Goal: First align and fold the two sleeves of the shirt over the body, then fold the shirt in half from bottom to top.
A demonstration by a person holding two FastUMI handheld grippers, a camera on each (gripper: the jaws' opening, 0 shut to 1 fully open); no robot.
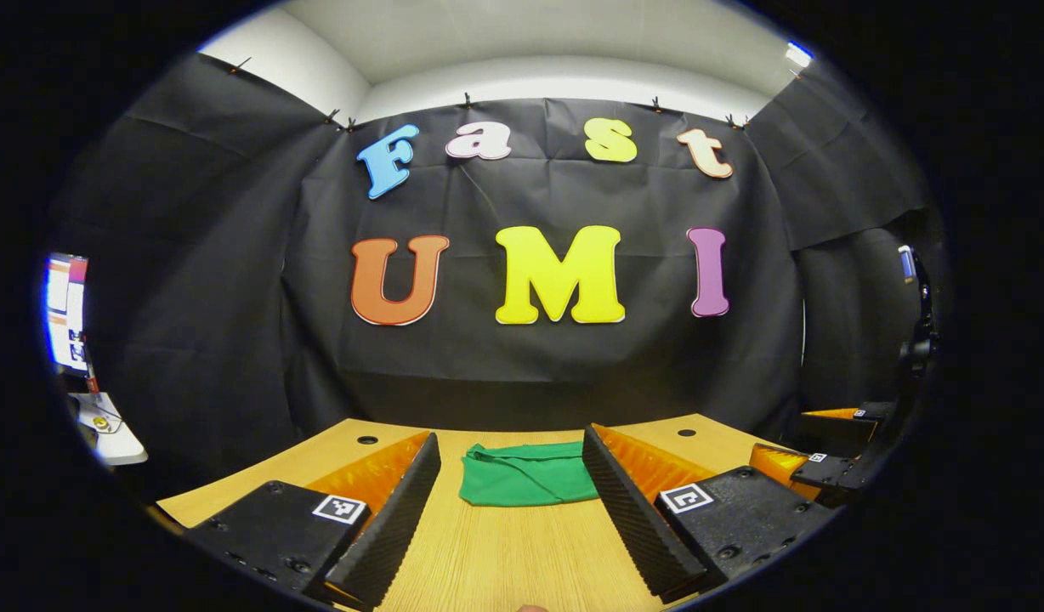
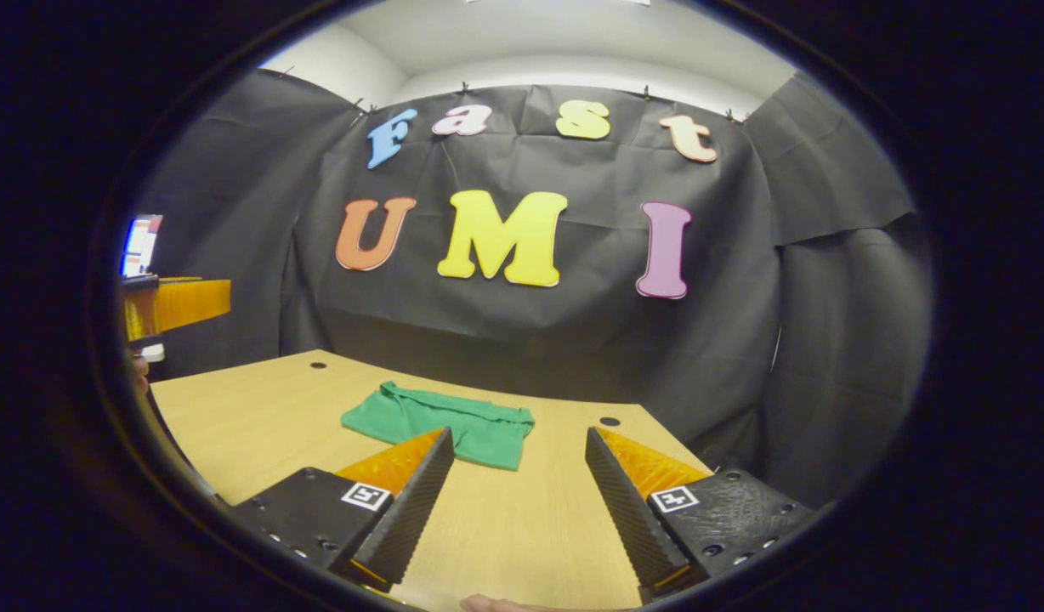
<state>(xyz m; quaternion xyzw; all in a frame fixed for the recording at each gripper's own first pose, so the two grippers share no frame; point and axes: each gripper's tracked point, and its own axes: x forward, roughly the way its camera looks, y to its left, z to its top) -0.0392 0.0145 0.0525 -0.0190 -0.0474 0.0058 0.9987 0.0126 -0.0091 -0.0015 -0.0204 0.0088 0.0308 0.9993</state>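
One wooden table (image 1: 505,552) spans the booth floor. Near its far edge lies a green shirt (image 1: 526,474), folded into a compact rectangle, flat on the wood. Both grippers hover above the near side, well apart from it: the left gripper (image 1: 512,484) spread wide, the right gripper (image 2: 519,484) likewise released, holding nothing.

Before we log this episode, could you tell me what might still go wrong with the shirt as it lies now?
1. The green shirt looks folded but rumpled, with an uneven top edge, so the fold may loosen if it is nudged.
2. Both the left hand-held gripper and the right hand-held gripper are open near it and could snag the cloth.
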